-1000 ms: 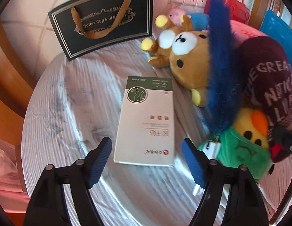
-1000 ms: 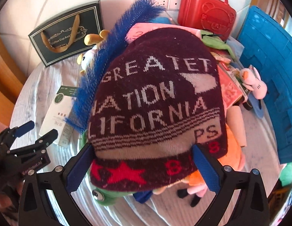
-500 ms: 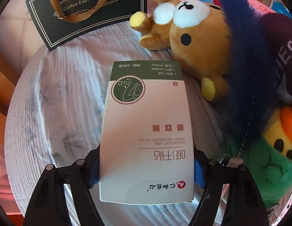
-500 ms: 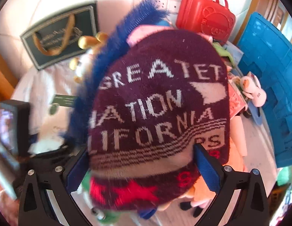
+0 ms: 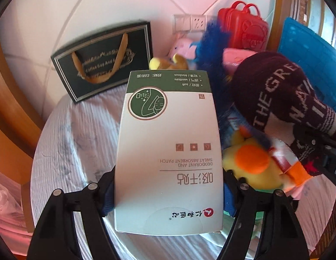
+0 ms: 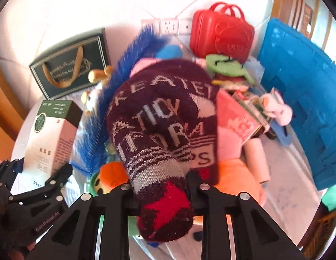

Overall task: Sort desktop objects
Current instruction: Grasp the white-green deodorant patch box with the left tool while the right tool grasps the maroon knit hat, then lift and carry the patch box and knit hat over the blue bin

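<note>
Behind the white-and-green box (image 5: 168, 151), much of the plush pile is hidden from my left camera: only a yellow paw at 12 o'clock and an orange-beaked yellow toy (image 5: 250, 166) at 3 o'clock peek out. Blur smears the lettering on the dark gift bag (image 5: 103, 62) at 10 o'clock. My left claw (image 5: 168, 197) clamps the box by its long sides, lifted and tilted off the striped cloth (image 5: 77, 143). My right claw (image 6: 161, 186) has just squeezed closed, bunching the maroon knit hat (image 6: 163, 117) between its jaws; the hat covers the pads and most toys beneath. Its words are creased and partly unreadable. At 1 o'clock sits the red toy case (image 6: 222, 34), and at 3 o'clock the blue crate (image 6: 297, 91) is cut off. Both claws point steeply downward.
</note>
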The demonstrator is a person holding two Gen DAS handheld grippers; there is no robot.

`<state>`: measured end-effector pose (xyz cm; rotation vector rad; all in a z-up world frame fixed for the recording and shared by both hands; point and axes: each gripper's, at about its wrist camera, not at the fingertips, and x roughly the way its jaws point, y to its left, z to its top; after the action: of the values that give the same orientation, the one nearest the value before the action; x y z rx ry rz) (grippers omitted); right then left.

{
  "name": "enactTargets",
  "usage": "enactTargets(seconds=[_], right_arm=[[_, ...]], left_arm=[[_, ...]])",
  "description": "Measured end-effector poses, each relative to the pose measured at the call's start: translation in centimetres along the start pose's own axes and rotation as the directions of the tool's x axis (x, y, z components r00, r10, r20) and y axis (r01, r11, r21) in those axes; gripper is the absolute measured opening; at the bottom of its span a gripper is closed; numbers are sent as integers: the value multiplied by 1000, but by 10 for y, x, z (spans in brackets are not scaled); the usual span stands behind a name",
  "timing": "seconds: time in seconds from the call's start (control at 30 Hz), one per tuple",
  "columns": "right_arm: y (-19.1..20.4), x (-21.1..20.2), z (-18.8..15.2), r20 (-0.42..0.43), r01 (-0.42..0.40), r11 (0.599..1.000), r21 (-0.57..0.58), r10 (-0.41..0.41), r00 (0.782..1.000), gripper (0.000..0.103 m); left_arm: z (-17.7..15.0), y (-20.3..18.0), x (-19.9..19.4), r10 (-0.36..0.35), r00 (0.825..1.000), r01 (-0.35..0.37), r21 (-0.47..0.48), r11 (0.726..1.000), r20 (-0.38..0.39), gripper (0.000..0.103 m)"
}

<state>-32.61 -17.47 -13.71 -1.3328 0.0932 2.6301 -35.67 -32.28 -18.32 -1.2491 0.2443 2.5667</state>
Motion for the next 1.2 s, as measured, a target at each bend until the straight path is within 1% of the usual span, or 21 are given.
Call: enactTargets(seconds=[0.2,0.33,0.5,0.6,0.73,0.8,1.0,1.1,1.2], right_arm=[[-12,-54,5,106,-20,1000,-15,22,994,23],[-24,-91,3,178,-37,999,-14,39,983,23],[-51,-129,-2,233,-70,998,8,66,970,23],[-71,-149,-6,269,-86,996,11,80,960,23],[-103,-172,-9,306,-98,995,-4,94,947,23],[-118,-178,-9,319,-101,995,-15,100,943,23],[-183,-194,-11,353,-125,988,-96,151,924,23],[-223,-201,-11,366,-138,982,-129,176,914,23],[-252,-208,-11,369,-140,978,-152,188,910,23]], left_arm=[[7,-20,-51,-4,998,3,14,1000,68,75],[8,-37,-88,0,994,-3,21,1000,110,75],[7,-55,-123,0,989,-2,18,1000,147,75],[5,-73,-140,4,986,-7,14,1000,165,75],[10,-107,-161,15,980,-17,10,1000,198,75],[13,-130,-170,20,976,-20,-4,1000,216,75],[20,-197,-186,62,967,-45,-72,996,247,75],[24,-234,-192,79,962,-57,-94,994,260,75],[31,-267,-197,87,960,-60,-107,992,265,75]])
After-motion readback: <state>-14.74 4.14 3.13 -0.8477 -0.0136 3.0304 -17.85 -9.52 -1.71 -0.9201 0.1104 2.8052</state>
